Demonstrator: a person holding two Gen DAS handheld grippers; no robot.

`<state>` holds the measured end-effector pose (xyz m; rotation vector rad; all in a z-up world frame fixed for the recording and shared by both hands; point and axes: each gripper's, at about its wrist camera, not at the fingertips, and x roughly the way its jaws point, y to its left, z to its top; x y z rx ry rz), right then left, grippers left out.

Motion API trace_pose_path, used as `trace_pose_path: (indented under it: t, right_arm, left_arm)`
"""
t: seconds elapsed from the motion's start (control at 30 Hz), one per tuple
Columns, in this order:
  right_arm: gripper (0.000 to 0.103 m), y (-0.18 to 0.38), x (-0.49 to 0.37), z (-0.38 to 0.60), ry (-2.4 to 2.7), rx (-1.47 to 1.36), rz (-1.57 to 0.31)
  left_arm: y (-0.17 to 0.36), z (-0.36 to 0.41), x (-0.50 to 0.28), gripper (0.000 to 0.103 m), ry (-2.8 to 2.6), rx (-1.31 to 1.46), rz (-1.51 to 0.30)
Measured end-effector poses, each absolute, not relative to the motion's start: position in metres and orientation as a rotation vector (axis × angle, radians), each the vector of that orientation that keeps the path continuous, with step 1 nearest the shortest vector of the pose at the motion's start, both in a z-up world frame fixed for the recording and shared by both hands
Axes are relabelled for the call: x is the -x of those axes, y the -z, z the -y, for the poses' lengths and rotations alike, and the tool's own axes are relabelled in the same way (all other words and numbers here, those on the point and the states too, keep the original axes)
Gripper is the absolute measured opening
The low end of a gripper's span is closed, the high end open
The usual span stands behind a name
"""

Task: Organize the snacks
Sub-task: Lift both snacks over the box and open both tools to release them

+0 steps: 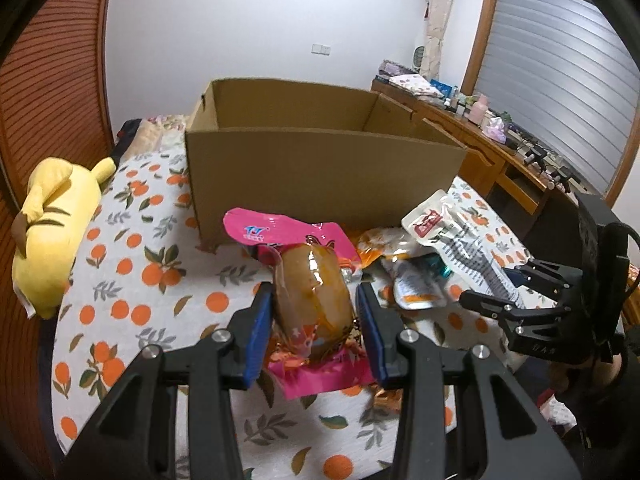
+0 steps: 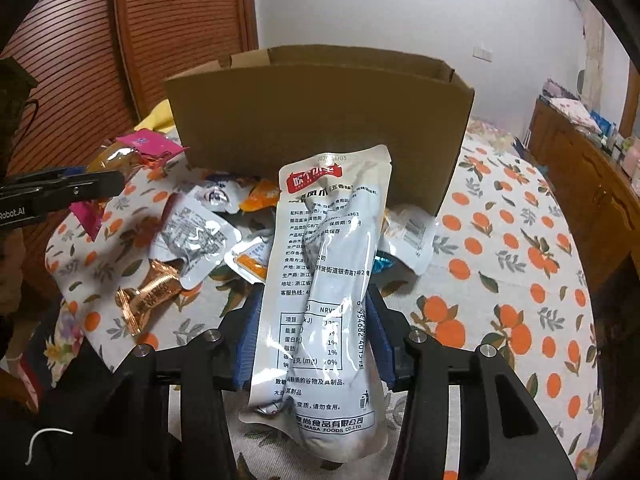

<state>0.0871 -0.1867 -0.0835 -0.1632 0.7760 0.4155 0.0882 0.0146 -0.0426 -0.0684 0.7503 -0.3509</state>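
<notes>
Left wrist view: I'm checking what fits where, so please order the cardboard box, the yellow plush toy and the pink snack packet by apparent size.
1. cardboard box
2. yellow plush toy
3. pink snack packet, though it sits nearest the camera in the left gripper, so it looks enlarged.

Orange-print bed [image 1: 132,280]; cardboard box [image 1: 320,176], loose snack packets [image 2: 200,236], yellow plush [image 1: 56,232]

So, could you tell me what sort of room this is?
Most likely a bedroom: the bedspread with its orange-fruit print, a yellow plush toy lying on it, and a cluttered wooden dresser by the shuttered window.
</notes>
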Motion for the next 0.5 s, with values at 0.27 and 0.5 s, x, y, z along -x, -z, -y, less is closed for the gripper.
trace_pose_path:
  t: [0.27, 0.5]
  right_arm:
    - [0.049, 0.066, -0.086, 0.188, -0.418, 0.159, -0.739]
    - [0.049, 0.048, -0.085, 0.190, -0.416, 0.162, -0.700]
  left_arm:
    - [0.018, 0.000, -0.095, 0.040, 0.384, 0.044, -0.710]
    - [0.000, 0.010, -0.106, 0.040, 0.403, 0.021, -0.679]
